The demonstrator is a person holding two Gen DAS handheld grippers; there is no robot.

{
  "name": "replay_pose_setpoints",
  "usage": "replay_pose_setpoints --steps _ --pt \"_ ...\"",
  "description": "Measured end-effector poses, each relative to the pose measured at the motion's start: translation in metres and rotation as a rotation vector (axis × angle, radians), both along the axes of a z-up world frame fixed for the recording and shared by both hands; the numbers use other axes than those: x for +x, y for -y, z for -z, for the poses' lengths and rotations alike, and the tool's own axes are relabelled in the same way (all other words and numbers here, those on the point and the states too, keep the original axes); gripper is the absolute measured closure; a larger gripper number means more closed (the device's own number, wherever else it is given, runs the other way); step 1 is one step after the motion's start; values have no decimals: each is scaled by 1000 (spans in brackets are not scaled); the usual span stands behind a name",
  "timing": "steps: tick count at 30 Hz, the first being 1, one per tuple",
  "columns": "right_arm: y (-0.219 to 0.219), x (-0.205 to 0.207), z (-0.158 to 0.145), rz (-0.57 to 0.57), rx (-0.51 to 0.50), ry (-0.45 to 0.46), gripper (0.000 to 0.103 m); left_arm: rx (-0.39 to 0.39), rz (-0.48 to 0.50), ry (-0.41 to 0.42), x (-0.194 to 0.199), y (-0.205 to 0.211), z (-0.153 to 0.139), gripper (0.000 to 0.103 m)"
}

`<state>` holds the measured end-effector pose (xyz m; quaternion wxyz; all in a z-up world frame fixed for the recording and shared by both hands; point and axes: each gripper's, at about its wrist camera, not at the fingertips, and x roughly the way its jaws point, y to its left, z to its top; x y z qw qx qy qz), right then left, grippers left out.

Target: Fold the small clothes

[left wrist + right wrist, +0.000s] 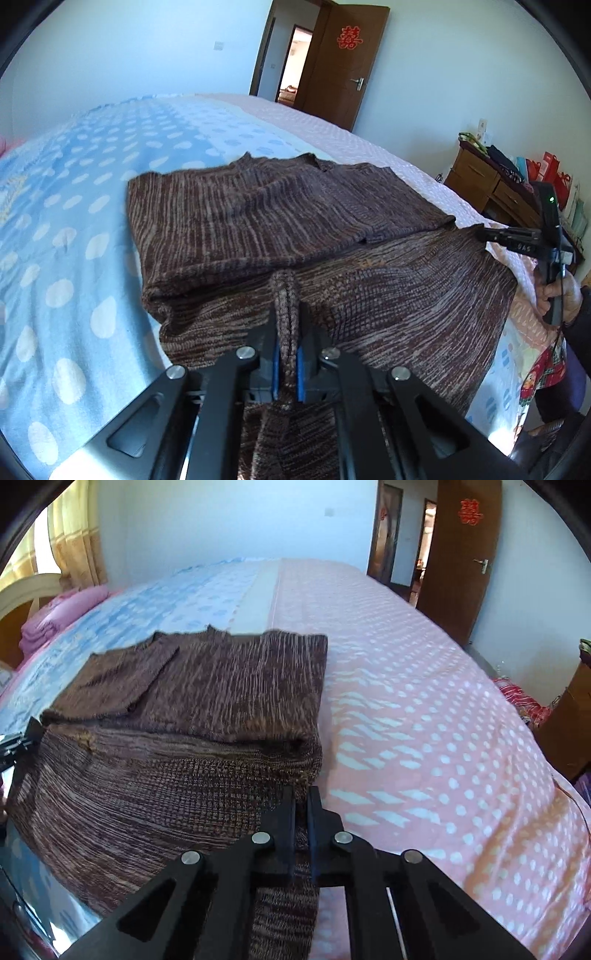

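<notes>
On the bed (424,701), both tools pinch the near hem of the brown sweater (295,221): left tool (287,325), right tool (301,808); right bite looks shallow, knit may slip and skew the fold

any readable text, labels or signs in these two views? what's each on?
"囍": red paper cutout on the brown door, also in the right wrist view.
White print on the right gripper: too blurred to read.
Brown knit sweater, bedsheet: no text visible.
</notes>
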<state>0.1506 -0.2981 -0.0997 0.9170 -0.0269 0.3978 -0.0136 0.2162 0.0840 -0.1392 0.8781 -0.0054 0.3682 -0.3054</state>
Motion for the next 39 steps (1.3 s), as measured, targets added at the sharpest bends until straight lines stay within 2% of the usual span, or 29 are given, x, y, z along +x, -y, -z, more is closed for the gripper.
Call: replay_pose_setpoints --steps 6,10,14,19,25,28,31,34,38,39 --pt "-9 -24 -34 -2 -11 89 98 -71 -37 26 -14 -5 -14 97" --pt "-19 -32 -59 -22 -14 152 98 -102 -98 42 -18 -11 -30 97" --pt "-35 -30 -81 -44 -78 215 99 -117 -141 54 -11 -17 -43 97" --pt "-47 -1 -102 -66 -156 250 99 -138 -227 30 15 -26 -55 97" --pt "-48 63 -117 -46 -215 285 99 -122 -338 51 60 -34 -72 97" --pt "-47 104 -112 -21 -251 289 99 -113 -374 65 85 -32 -76 97" --pt "-41 144 -91 22 -262 273 99 -108 -414 58 117 -26 -70 97" --pt "-34 178 -53 54 -249 223 99 -91 -461 14 150 -17 -48 97" --pt "-25 204 2 81 -264 127 99 26 -531 -49 180 -5 -4 97" --pt "-23 206 11 84 -264 105 99 35 -532 -75 183 -4 4 97"
